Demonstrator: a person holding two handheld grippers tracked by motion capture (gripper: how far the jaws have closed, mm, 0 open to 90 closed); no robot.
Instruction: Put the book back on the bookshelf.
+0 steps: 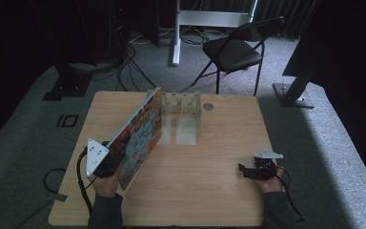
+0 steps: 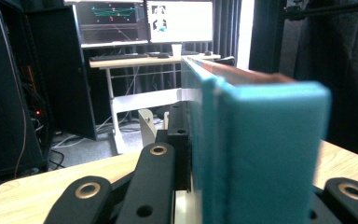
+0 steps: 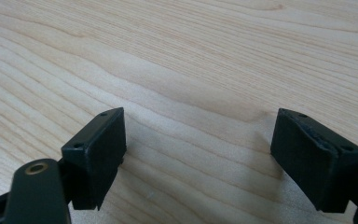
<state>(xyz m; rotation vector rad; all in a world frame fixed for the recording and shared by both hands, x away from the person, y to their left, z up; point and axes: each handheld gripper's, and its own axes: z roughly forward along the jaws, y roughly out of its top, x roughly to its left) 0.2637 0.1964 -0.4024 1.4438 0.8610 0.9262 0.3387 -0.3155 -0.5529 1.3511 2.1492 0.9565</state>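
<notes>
Books like this big colourful picture book (image 1: 140, 138) can tip. Left gripper (image 1: 116, 157) pinches it tight, tilted up in front of the clear rack (image 1: 181, 107). Right gripper (image 3: 198, 154) rests wide open, empty, right of the rack. A bump could knock that rack over.

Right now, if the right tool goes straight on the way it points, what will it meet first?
Probably the bare wooden table. The right tool, jaws open with nothing between them, points down at the tabletop and no object lies ahead of it, though depth is unclear.

Book (image 2: 261, 149): near end blurred, bottom cut off by frame. Left gripper (image 1: 108, 160): jaw tips hidden behind book cover.
</notes>
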